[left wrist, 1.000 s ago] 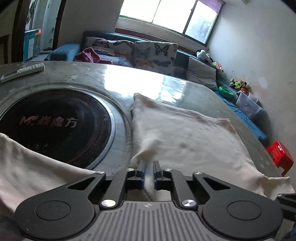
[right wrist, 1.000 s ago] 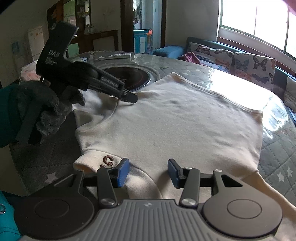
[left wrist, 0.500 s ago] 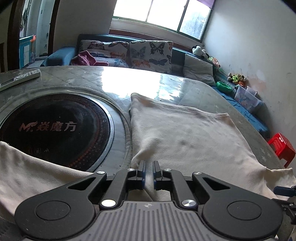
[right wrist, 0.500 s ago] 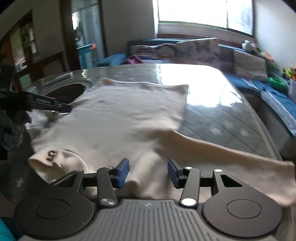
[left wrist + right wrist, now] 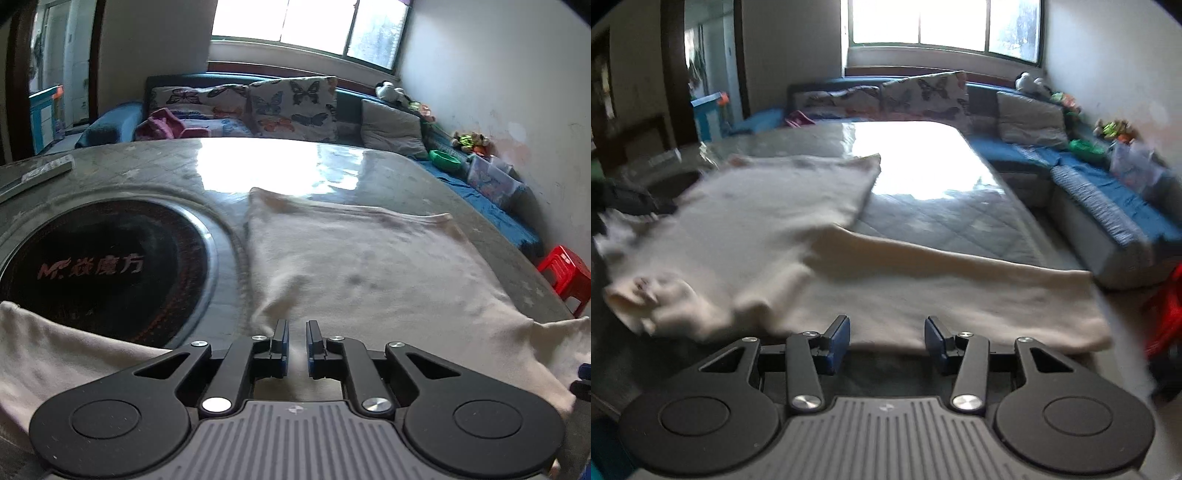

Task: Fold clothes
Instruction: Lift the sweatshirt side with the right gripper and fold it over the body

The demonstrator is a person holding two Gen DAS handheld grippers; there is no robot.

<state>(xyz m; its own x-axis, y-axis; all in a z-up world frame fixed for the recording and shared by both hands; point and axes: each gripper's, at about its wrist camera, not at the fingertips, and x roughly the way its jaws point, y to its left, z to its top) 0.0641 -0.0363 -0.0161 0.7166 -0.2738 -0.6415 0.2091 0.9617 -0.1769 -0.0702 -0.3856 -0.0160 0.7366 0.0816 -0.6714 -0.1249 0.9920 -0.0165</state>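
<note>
A cream long-sleeved sweater point(image 5: 362, 266) lies flat on the grey quilted table point(image 5: 369, 173), also seen in the right wrist view point(image 5: 768, 229). Its left sleeve point(image 5: 55, 347) lies over the black round hob. Its right sleeve point(image 5: 960, 284) stretches out toward the table's right edge. My left gripper point(image 5: 295, 339) sits over the sweater's near edge, its jaws narrowly apart with cloth in the gap. My right gripper point(image 5: 886, 332) is open and empty, just short of the right sleeve's near edge. The collar point(image 5: 646, 295) lies at the lower left.
A black round induction hob point(image 5: 99, 266) is set in the table to the left. A flat grey strip point(image 5: 37, 173) lies at the far left. A blue sofa with cushions point(image 5: 258, 107) runs behind and right. A red stool point(image 5: 565, 273) stands right of the table.
My right gripper has swung right, from the collar area to the right sleeve, staying open. My left gripper's jaws have parted slightly at the sweater's edge.
</note>
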